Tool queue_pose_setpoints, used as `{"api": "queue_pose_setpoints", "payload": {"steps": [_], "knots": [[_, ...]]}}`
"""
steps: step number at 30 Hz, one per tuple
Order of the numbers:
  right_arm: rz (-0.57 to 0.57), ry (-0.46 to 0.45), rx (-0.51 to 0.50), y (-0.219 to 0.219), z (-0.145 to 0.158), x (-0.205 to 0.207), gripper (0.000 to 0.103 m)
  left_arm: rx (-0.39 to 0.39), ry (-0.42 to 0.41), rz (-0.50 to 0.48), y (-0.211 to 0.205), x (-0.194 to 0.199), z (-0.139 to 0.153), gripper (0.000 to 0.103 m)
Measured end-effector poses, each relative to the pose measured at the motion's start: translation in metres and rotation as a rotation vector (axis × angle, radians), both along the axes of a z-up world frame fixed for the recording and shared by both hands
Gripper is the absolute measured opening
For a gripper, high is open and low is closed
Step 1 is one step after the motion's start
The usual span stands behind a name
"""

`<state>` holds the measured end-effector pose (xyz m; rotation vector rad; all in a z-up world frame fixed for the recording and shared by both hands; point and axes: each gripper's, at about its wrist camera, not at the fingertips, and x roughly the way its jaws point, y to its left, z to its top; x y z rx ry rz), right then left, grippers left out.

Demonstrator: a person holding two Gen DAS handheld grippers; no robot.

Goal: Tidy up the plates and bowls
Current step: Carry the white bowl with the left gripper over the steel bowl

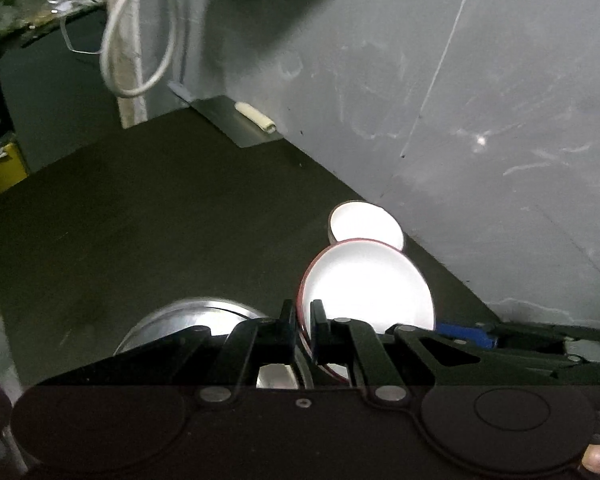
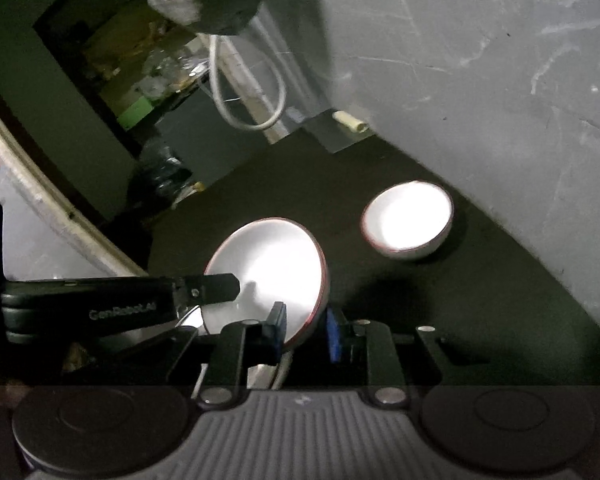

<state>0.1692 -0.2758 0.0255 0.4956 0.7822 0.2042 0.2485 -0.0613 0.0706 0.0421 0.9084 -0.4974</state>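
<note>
Right up against the lens in the left wrist view we've got our left gripper [image 1: 303, 322] with its black fingers squeezed together on the near rim of a white bowl [image 1: 368, 284] with a red edge, low and a bit right of centre in the frame. That bowl is tipped up on its side, its inside facing the camera and blown out bright. In the right wrist view, our right gripper [image 2: 306, 332] has its blue-padded fingers clamped on the lower right rim of the same bowl [image 2: 268, 264], which sits centre-low in the frame, while the left one comes in from the left edge and bites the opposite rim. So both of our tools hold one bowl between them, clear of the surface.

A second white bowl [image 2: 408, 220] stands upright on the dark tabletop [image 2: 460, 300], right of centre in the right wrist view and well apart from the held one. In the left wrist view it peeks out just above and behind the held bowl, near the wall.

Lower left of centre in the left view, a shiny metal bowl [image 1: 192, 320] shows behind the gripper linkage; we can't tell what it rests on.

Further out there's a scuffed grey wall [image 1: 460, 100] along the right side, and a white cable loop [image 1: 140, 48] hanging at upper left.
</note>
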Motion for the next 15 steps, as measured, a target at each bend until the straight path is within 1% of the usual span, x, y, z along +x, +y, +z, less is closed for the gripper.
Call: {"api": "queue_pose_setpoints", "payload": {"steps": [3,6,8,11,15], "knots": [[0.028,-0.013,-0.004,0.015,0.009,-0.020,0.025,-0.039,-0.009,0.044,0.021,-0.028,0.007,0.006],[0.067,-0.018,-0.016,0.032,0.014,-0.038,0.025,-0.058,-0.015,0.083,0.040,-0.055,0.009,0.006],[0.099,-0.013,-0.023,0.041,0.016,-0.049,0.025,-0.069,-0.005,0.109,0.054,-0.071,0.008,0.006],[0.154,0.012,-0.025,0.054,0.017,-0.063,0.025,-0.083,0.017,0.153,0.071,-0.093,0.004,0.006],[0.234,0.063,-0.054,0.072,0.014,-0.078,0.025,-0.107,0.055,0.216,0.089,-0.120,-0.009,0.006]]}}
